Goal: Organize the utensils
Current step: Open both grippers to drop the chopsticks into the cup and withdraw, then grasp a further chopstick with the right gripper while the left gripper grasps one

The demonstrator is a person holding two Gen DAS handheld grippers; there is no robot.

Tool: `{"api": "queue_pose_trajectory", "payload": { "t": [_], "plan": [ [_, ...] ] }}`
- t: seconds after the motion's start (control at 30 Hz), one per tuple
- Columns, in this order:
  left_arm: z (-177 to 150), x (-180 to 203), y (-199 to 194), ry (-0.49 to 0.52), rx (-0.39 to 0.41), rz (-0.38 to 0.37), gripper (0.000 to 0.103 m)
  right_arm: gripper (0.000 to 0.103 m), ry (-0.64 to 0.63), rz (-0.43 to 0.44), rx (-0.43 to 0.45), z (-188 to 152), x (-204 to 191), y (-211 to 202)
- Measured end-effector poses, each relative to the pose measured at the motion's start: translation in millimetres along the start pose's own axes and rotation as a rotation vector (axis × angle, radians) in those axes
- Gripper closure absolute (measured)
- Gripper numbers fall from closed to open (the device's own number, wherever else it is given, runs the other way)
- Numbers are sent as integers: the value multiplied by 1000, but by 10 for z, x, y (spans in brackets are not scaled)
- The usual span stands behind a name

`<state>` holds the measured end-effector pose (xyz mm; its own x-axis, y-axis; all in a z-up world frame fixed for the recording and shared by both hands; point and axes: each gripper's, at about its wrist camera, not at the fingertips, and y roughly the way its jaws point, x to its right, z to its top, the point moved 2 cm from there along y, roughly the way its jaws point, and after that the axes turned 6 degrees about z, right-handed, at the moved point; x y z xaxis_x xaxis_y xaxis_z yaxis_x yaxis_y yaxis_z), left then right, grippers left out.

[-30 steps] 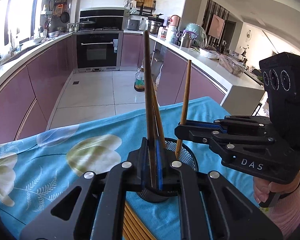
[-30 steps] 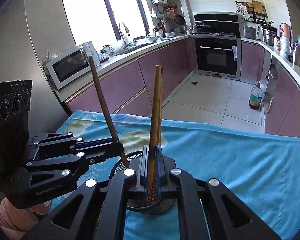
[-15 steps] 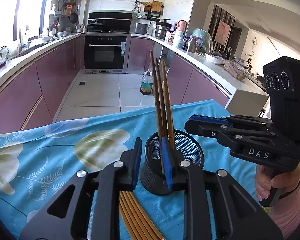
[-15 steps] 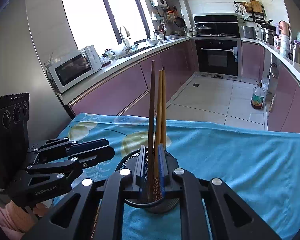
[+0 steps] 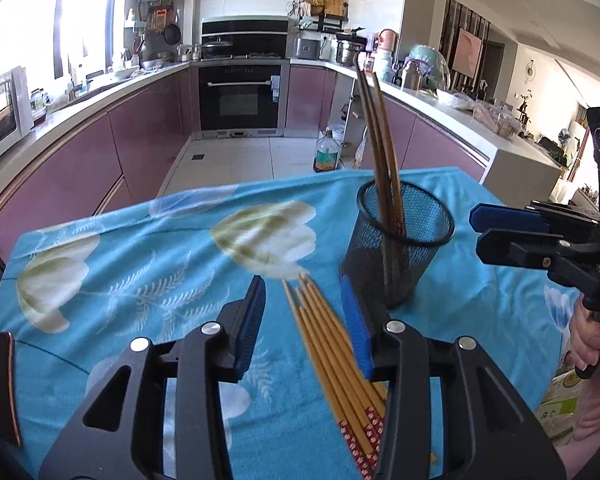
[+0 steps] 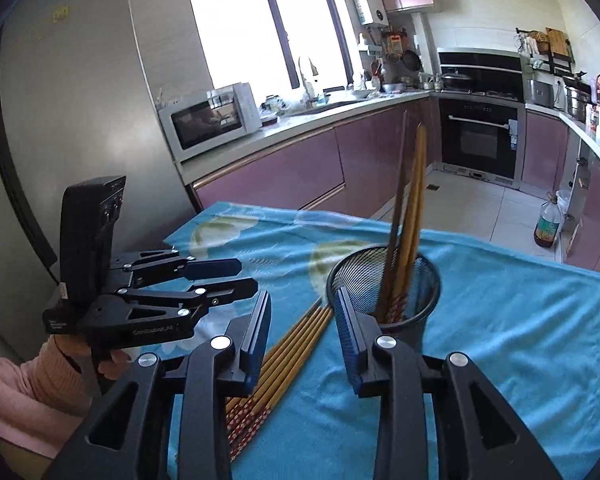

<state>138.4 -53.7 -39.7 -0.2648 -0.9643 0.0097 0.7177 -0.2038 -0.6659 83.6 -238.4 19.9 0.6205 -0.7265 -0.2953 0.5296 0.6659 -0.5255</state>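
Blue flowered tablecloth [image 5: 148, 264] fills mid-frame; on it, right of centre, the mesh cup [image 5: 400, 240] holds three chopsticks [image 5: 384, 152]. Loose chopsticks [image 5: 332, 344] lie at lower centre, between the left gripper's [image 5: 304, 312] opening, empty jaws. The right gripper [image 6: 304, 320] is opening too, gripping nothing.

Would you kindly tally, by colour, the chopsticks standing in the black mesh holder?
Dark brown chopsticks: 1
Light tan chopsticks: 2
Total: 3, all standing in the mesh holder.
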Motion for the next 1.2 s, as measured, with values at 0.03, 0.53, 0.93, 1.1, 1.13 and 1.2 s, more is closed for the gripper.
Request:
{"api": "queue_pose_trajectory", "payload": {
  "t": [0.03, 0.53, 0.93, 1.1, 1.13, 1.2],
  "plan": [
    [-96, -19, 35, 0, -23, 9, 63, 72, 5, 5, -37, -88, -26, 107],
    [-755, -59, 244, -24, -168, -22, 60, 72, 115, -23, -245, -647, -49, 792],
    [-803, 61, 256, 3, -172, -44, 58, 74, 116, -52, -265, -721, -69, 877],
    [-805, 81, 268, 16, -177, -30, 56, 76, 114, -63, -268, -728, -58, 864],
    [-803, 81, 273, 16, -180, -24, 56, 76, 115, -66, -268, -727, -56, 866],
    [-802, 75, 281, 12, -179, -14, 56, 77, 115, -76, -270, -728, -47, 860]
  ]
}}
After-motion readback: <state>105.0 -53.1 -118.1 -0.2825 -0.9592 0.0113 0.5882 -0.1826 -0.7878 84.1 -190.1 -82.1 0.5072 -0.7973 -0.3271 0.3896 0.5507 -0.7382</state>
